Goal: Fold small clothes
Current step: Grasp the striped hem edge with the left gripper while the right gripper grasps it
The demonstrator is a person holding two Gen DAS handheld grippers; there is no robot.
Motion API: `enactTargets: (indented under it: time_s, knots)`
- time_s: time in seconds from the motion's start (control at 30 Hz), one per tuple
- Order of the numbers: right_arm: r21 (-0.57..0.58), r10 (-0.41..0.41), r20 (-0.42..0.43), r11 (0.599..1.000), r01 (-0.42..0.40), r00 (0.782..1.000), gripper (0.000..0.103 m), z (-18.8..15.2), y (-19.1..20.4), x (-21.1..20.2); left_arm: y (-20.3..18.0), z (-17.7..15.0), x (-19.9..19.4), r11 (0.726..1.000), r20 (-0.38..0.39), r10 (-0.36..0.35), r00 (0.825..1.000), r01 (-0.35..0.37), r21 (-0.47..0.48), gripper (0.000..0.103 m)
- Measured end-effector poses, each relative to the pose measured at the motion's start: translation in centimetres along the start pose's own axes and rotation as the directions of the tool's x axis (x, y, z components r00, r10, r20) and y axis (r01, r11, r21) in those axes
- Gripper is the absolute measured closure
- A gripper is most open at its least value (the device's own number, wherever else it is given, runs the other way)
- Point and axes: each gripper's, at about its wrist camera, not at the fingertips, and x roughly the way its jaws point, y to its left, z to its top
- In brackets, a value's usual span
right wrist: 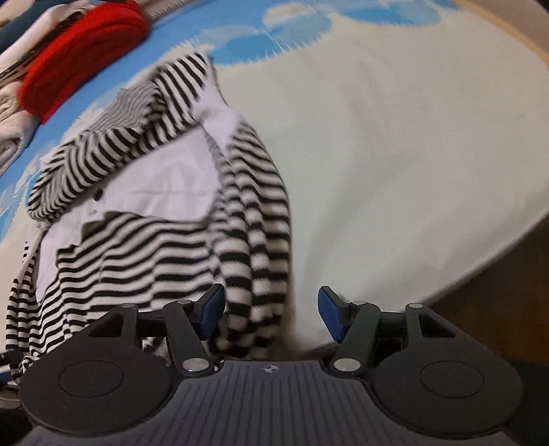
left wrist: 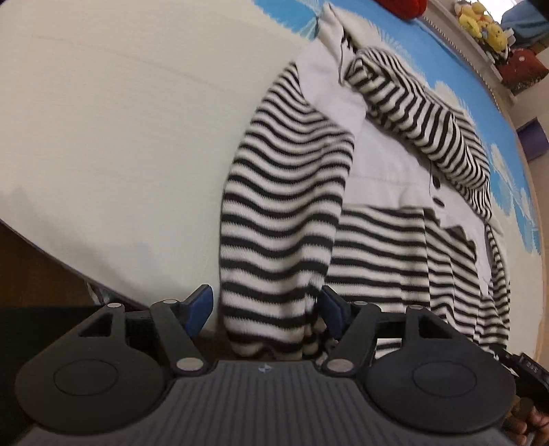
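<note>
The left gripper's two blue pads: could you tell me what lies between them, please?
In the left wrist view, a striped sleeve of the garment lies between the left gripper pads, which stand open beside it.

A wide cream cloth (left wrist: pixel 120 120) covers the work surface, and its far part carries a blue print (right wrist: pixel 240 44) with pale cloud-like shapes. Past its near edge lies brown wooden floor (right wrist: pixel 480 326), and along the far side runs a ledge holding yellow plush toys (left wrist: pixel 480 20) and some dark red fabric (left wrist: pixel 521 68). A red folded cloth (right wrist: pixel 79 51) sits on a pile of other folded pieces at the far corner, with a purple box (left wrist: pixel 533 140) off to one side.
</note>
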Motion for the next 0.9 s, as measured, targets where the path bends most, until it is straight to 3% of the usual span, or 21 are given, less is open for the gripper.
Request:
enactTargets:
  time_s: [0.23, 0.33, 0.37, 0.4, 0.47, 0.5, 0.6, 0.67, 0.73, 0.8, 0.83, 0.9]
  knots:
    - [0.065, 0.025, -0.054, 0.998, -0.021, 0.998, 0.042, -0.3, -0.3, 1.1, -0.3, -0.5, 0.9, 0.999, -0.022, 0.021, 1.000, -0.020, 0.026, 0.040]
    - [0.056, 0.036, -0.071, 0.998, -0.033, 0.997, 0.043, -0.7, 0.2, 1.5, -0.7, -0.8, 1.0, 0.998, -0.013, 0.027, 1.000, -0.026, 0.061, 0.056]
    - [0.045, 0.038, -0.075, 0.998, -0.034, 0.996, 0.045, -0.8, 0.4, 1.6, -0.8, -0.9, 0.9, 0.997, -0.010, 0.020, 1.000, -0.020, 0.070, 0.071]
    - [0.033, 0.041, -0.077, 0.999, -0.038, 0.996, 0.054, -0.9, 0.5, 1.6, -0.9, -0.9, 0.8, 0.997, -0.007, 0.010, 1.000, -0.009, 0.077, 0.087]
    - [0.008, 0.063, -0.072, 0.998, -0.063, 0.995, 0.086, -0.9, 0.8, 1.4, -1.0, -0.9, 0.2, 0.995, 0.013, -0.021, 1.000, 0.020, 0.097, 0.095]
    - [0.004, 0.091, -0.064, 0.996, -0.091, 0.994, 0.095, -0.9, 0.9, 1.1, -1.0, -0.8, -0.5, 0.994, 0.037, -0.028, 0.999, 0.024, 0.104, 0.096]
    - [0.049, 0.151, 0.019, 0.987, -0.152, 0.988, 0.096, -0.4, 0.3, -1.0, -1.0, -1.1, -3.1, 0.991, 0.129, -0.067, 0.989, 0.052, 0.121, 0.096]
    - [0.070, 0.179, 0.064, 0.981, -0.184, 0.982, 0.096, -0.1, -0.2, -2.1, -0.9, -1.2, -3.7, 0.990, 0.144, -0.088, 0.986, 0.071, 0.121, 0.095]
    - [0.079, 0.155, 0.040, 0.984, -0.158, 0.987, 0.095, -0.1, -0.5, -1.8, -0.7, -1.1, -2.5, 0.993, 0.095, -0.061, 0.994, 0.050, 0.110, 0.093]
    - [0.088, 0.114, -0.039, 0.990, -0.110, 0.993, 0.091, -0.5, -0.5, -0.3, -0.3, -0.9, -0.9, 0.996, 0.024, -0.045, 0.999, 0.043, 0.074, 0.080]
    - [0.082, 0.096, -0.072, 0.993, -0.090, 0.993, 0.084, -0.6, -0.3, 0.4, -0.1, -0.9, -0.3, 0.998, -0.002, -0.041, 0.999, 0.041, 0.056, 0.075]
    - [0.061, 0.068, -0.091, 0.996, -0.062, 0.994, 0.079, -0.7, 0.0, 0.9, 0.1, -0.9, 0.2, 0.998, -0.023, -0.042, 0.999, 0.043, 0.037, 0.064]
